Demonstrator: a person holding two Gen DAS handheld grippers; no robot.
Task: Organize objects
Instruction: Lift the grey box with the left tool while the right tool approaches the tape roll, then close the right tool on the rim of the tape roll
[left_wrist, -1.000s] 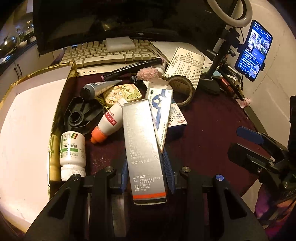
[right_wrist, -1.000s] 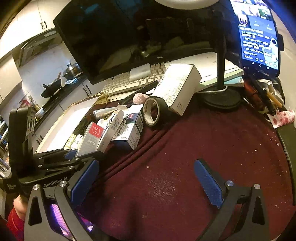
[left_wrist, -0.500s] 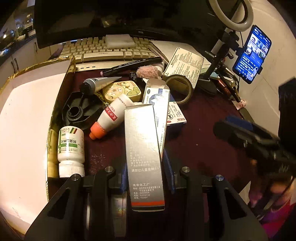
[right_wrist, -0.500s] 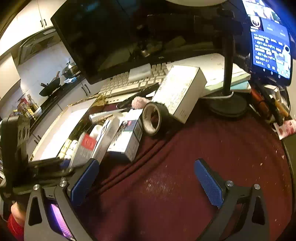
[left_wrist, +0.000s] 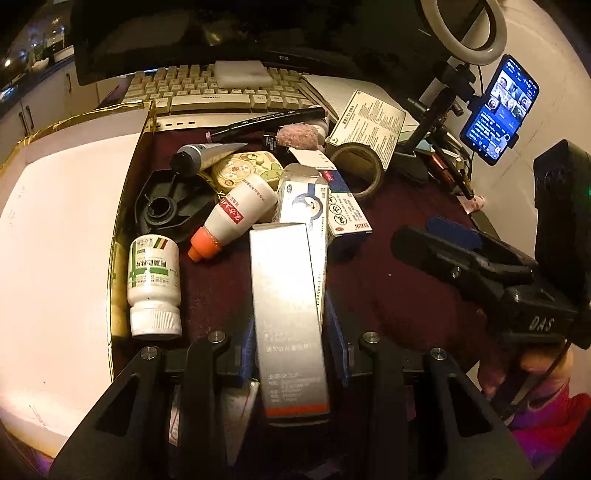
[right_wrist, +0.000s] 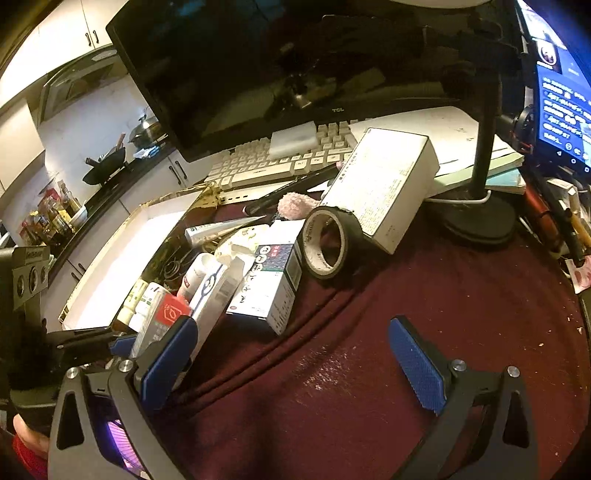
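Between the left gripper's (left_wrist: 291, 332) blue pads sits a long silver carton (left_wrist: 288, 314), clamped across its narrow width near the printed end, the far end pointing out over the heap on the dark red cloth (right_wrist: 406, 332). It looks like thin card, light and probably crushable, so a firm squeeze would likely dent it; the hold across the short sides seems the sensible one. Just beyond it lies a white and blue box (left_wrist: 306, 206), its edge under or against the carton, I cannot tell which. To the left, a white pill bottle (left_wrist: 153, 284) lies beside the gold-edged white tray (left_wrist: 55, 221), and an orange-capped bottle (left_wrist: 232, 218) slants across the pile. Farther back are a roll of tape (left_wrist: 360, 170), a black marker (left_wrist: 266, 120) and the keyboard (left_wrist: 207, 92). Over on the right, the right gripper (right_wrist: 291, 354) hangs with its jaws spread wide and nothing between them, close to the carton's side.
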